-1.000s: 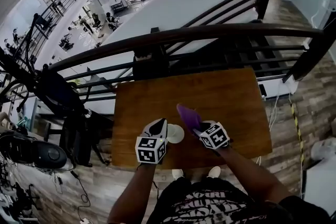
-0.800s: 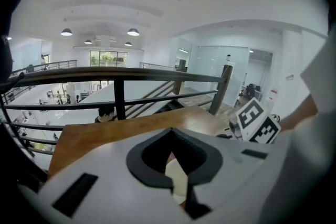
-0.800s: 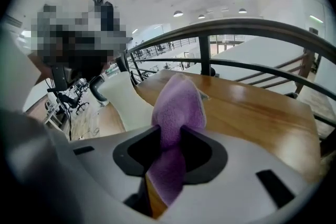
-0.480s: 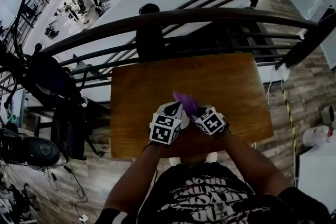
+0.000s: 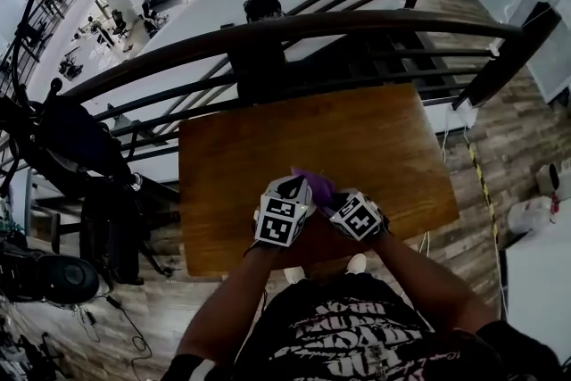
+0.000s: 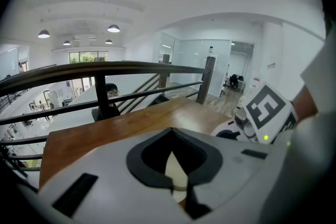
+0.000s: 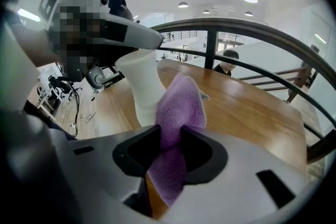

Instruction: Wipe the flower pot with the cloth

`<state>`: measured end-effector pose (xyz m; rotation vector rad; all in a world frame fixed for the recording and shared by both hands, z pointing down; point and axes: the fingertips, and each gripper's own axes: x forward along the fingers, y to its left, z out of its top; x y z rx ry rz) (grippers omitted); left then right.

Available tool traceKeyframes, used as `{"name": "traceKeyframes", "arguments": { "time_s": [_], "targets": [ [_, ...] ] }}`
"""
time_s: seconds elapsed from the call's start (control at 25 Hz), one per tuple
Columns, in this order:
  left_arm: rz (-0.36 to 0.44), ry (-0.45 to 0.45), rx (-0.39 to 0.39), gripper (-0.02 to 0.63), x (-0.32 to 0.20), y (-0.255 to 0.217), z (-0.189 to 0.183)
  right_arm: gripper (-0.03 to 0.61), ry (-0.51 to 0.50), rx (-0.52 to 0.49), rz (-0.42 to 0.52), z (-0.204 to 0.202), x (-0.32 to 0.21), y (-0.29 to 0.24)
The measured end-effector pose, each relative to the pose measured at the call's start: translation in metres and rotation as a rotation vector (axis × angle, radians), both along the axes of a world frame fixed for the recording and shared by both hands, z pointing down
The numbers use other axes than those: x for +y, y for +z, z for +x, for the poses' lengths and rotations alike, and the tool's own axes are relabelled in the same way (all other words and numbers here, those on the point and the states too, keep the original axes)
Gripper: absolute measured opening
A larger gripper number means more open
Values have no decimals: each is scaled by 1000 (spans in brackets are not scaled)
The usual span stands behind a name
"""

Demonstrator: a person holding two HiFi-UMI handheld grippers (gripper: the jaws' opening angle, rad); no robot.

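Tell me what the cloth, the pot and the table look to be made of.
Cloth: soft purple pile, likely microfibre or terry; a fuzzy nap shows.
Pot: white, smooth and matt; plastic or unglazed ceramic, cannot tell which.
Table: brown wood or wood veneer, lightly glossy; grain streaks and reflections show.

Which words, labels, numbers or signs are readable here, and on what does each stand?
No text is readable.
White print on the person's black shirt: too distorted to read.
White marker cube on the left gripper and the one on the right gripper: black square patterns only, no letters.
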<state>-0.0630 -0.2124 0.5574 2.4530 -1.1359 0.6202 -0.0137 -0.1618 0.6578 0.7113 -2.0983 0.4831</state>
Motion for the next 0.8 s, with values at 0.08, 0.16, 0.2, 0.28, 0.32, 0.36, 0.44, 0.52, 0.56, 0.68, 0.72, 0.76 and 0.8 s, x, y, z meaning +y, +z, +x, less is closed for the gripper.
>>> {"name": "traceKeyframes", "arguments": {
  "time_s": [0.08, 0.16, 0.2, 0.28, 0.32, 0.36, 0.44, 0.52, 0.56, 0.68, 0.72, 0.76, 0.8],
  "targets": [
    [12, 4, -10, 0, 2, 2, 1, 112, -8, -4, -14, -3, 14, 1],
    [29, 9, -26, 0, 4, 5, 0, 112, -22, -9, -32, -8, 29, 4],
    [35, 10, -30, 0, 4, 6, 0, 112, -31, -11, -41, -11, 36, 6],
    [41, 9, -30, 0, 3, 5, -1, 113, -49, -18, -56, -19, 47, 8],
    [43, 9, -29, 0, 2, 5, -1, 112, -58, -22, -64, -23, 51, 9],
    [46, 9, -28, 0, 2, 5, 0, 112, -69, -25, -73, -28, 56, 9],
    [60, 9, -25, 0, 1, 6, 1, 112, -101, -31, -92, -39, 66, 11],
    [73, 12, -27, 0, 2, 9, 3, 112, -160, -22, -102, -52, 75, 13],
    [72, 14, -30, 0, 3, 9, 3, 113, -200, -11, -101, -59, 78, 14],
    [67, 19, -39, 0, 5, 10, 4, 113, -289, 13, -99, -73, 86, 19],
    [64, 20, -40, 0, 5, 10, 5, 114, -293, 16, -105, -73, 87, 22],
    [62, 22, -40, 0, 5, 10, 5, 114, -287, 17, -113, -72, 87, 24],
    [60, 24, -39, 0, 5, 9, 6, 114, -272, 12, -124, -69, 87, 25]
  ]
}}
